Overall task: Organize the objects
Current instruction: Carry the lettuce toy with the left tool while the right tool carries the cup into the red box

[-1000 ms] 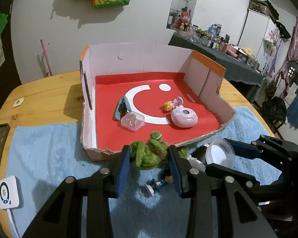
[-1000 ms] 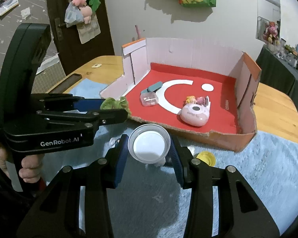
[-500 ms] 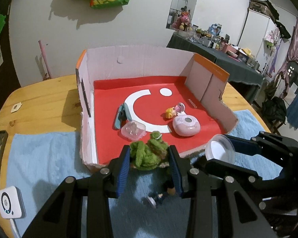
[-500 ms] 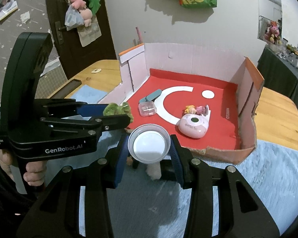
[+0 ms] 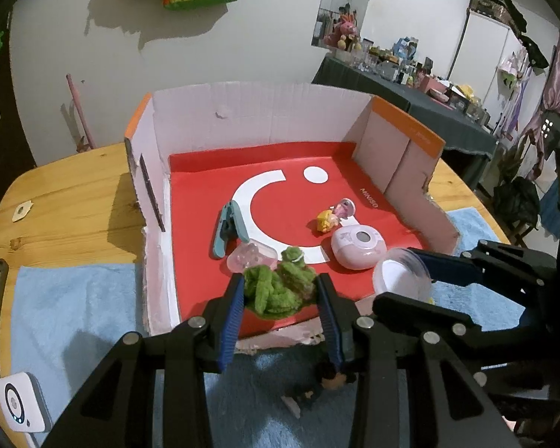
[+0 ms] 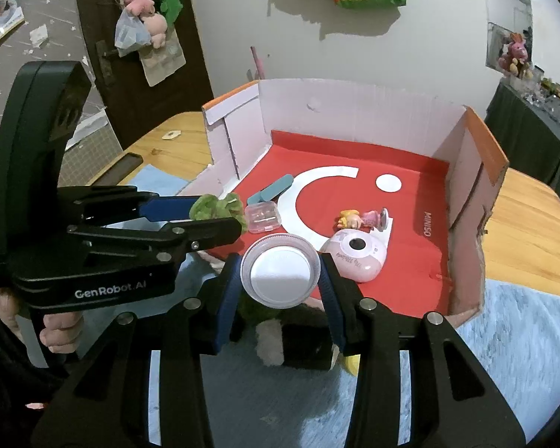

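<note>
My left gripper (image 5: 280, 295) is shut on a fuzzy green toy (image 5: 276, 289), held above the near edge of the red-floored cardboard box (image 5: 261, 119). The toy also shows in the right wrist view (image 6: 220, 207). My right gripper (image 6: 280, 280) is shut on a round clear jar with a white lid (image 6: 280, 274), held over the box's near edge; it also shows in the left wrist view (image 5: 399, 276). Inside the box lie a teal clip (image 5: 226, 229), a clear small case (image 5: 250, 257), a pink round device (image 5: 358, 246) and a small doll figure (image 5: 334, 216).
The box stands on a wooden table (image 5: 63, 201) with a blue towel (image 5: 74, 306) in front. A small dark figurine (image 5: 317, 388) lies on the towel under my left gripper. A white gadget (image 5: 18, 407) sits at the left edge. A yellow object (image 6: 351, 364) lies under my right gripper.
Both grippers have moved forward and up with their loads, from over the towel to over the box's near edge.
</note>
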### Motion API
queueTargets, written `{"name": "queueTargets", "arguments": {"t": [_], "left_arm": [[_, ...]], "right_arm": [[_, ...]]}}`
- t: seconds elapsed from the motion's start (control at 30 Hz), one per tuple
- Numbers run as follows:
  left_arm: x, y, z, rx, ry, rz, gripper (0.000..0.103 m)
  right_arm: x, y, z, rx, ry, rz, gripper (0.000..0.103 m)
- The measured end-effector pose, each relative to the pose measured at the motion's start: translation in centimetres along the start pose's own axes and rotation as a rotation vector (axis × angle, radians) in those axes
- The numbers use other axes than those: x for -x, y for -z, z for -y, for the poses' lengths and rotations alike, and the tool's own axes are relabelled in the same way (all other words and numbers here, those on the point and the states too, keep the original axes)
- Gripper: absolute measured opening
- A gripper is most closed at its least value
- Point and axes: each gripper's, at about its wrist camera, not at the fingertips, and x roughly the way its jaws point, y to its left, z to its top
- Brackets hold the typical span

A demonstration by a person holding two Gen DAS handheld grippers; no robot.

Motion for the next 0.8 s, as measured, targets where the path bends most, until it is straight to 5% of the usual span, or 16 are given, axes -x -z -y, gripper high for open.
{"name": "queueTargets", "arguments": {"t": [0.8], "left_arm": [[-3.7, -0.2, -0.8, -0.025, 0.008, -0.134, 0.040]], "right_arm": [[-6.2, -1.4, 3.4, -0.054, -0.128, -0.239, 0.039]]}}
